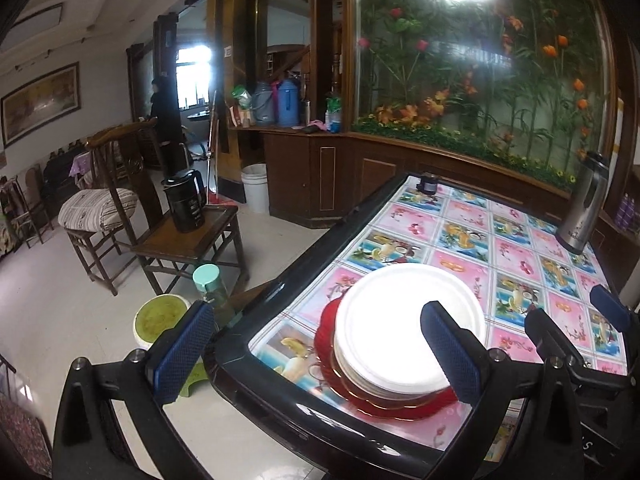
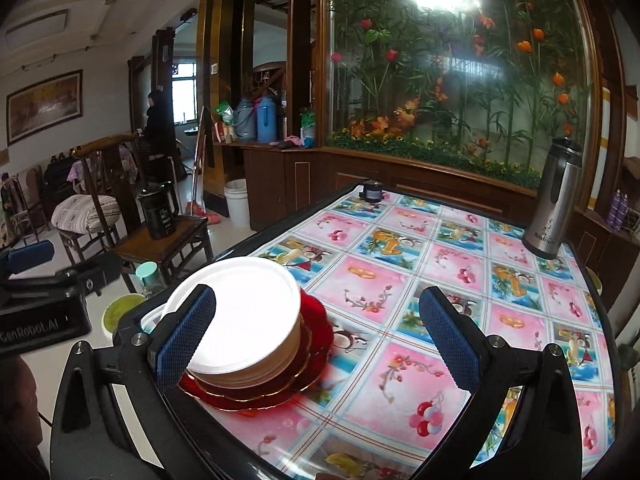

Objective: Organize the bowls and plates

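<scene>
Blue ribbed pads of the left gripper [image 1: 318, 354] sit closest to the lens, spread wide with nothing between them; the right-hand pad overlaps the near edge of the white plates in the left wrist view, but whether it touches them cannot be told. Right gripper [image 2: 318, 344] likewise wide open and empty-handed, its left pad in front of the stack's near rim, its right pad over bare cloth. Stack: several white plates [image 1: 400, 328] piled on red plates with gilt rims [image 2: 316, 340], standing at the near left corner of the bench [image 2: 440, 280], close to its dark edge. No loose bowl or plate shows elsewhere on the patterned cloth (only a steel flask [image 2: 554, 204] at the far right and a small dark object at the far edge). Judgement: stacking looks largely done; step in hand seems to be a pause beside the finished pile, or the lead-in to shifting it. Next move, if the pile is to be moved, calls for both grippers low at opposite rims of the red base, closing gently, since the pile sits near the edge. Both grippers level, pointing forward across the bench, left one beside and outboard of the right.
</scene>
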Action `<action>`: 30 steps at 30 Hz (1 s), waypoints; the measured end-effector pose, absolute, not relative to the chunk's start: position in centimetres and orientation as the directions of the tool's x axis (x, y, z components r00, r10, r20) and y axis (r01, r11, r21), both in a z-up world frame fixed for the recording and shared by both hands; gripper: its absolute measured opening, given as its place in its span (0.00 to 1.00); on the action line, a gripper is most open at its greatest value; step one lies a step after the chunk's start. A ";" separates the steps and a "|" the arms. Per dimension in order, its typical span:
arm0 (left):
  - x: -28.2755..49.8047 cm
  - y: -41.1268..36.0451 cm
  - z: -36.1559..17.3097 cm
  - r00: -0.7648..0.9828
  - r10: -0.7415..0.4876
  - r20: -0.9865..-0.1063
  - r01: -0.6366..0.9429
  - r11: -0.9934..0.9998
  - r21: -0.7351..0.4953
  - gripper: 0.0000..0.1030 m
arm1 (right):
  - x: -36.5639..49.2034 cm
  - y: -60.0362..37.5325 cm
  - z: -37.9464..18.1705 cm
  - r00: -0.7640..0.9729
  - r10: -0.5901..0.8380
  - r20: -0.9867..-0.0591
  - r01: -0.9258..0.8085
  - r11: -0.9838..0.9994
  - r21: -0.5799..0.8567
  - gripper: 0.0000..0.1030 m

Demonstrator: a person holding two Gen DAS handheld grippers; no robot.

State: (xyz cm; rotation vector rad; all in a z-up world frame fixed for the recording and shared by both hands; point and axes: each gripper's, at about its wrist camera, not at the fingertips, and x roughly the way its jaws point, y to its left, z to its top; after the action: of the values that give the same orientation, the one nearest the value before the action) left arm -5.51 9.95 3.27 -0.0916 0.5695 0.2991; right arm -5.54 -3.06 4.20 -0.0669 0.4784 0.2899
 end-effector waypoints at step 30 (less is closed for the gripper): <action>-4.0 14.0 3.0 0.806 0.235 -0.543 -0.332 0.939 -0.086 1.00 | -2.3 -0.4 3.0 0.776 0.340 -0.532 -0.329 0.937 0.119 1.00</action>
State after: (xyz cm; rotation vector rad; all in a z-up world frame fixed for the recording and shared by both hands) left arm -4.01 14.03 3.04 -0.1812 0.5560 0.3055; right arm -2.31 -0.43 3.00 0.0196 0.5790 0.3616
